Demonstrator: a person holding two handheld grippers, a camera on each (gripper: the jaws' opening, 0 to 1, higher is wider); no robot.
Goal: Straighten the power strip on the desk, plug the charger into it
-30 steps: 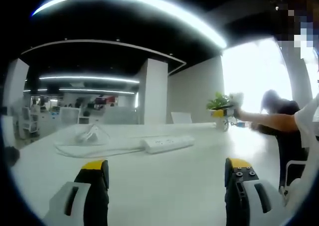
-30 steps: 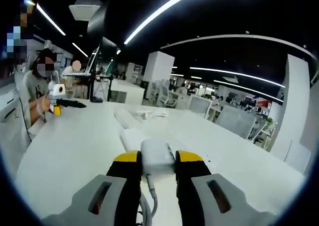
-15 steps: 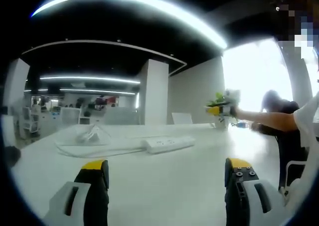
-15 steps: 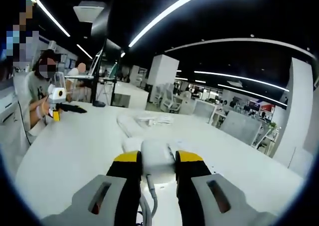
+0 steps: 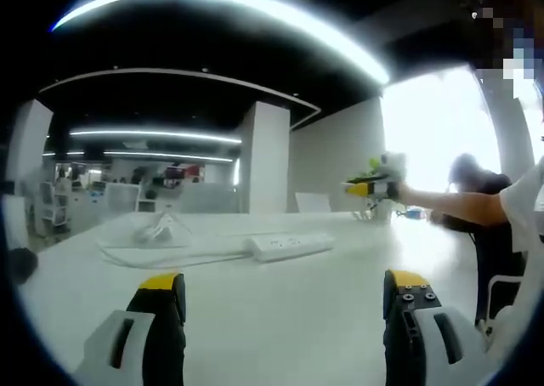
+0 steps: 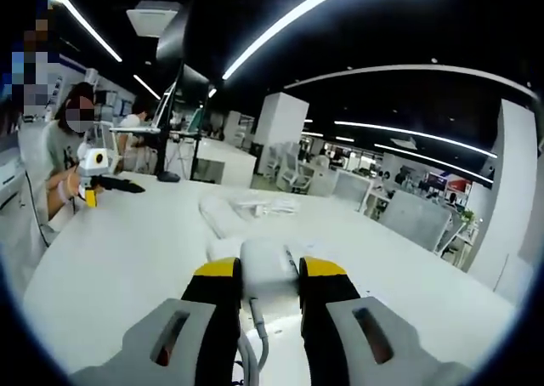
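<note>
Left hand-held gripper [image 5: 285, 305], jaws spread wide and empty, low above the white counter [image 5: 280, 318]. The power strip [image 5: 287, 246] lies on the counter well ahead of it, its cable [image 5: 161, 258] trailing off to one side. Right hand-held gripper [image 6: 263, 284], jaws clamped on the white charger [image 6: 268, 267], whose cord [image 6: 255, 331] hangs back between them; power strip [image 6: 223, 213] farther along the counter.

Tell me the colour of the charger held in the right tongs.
White. The charger shows best in the right gripper view, clamped between the right tongs.
</note>
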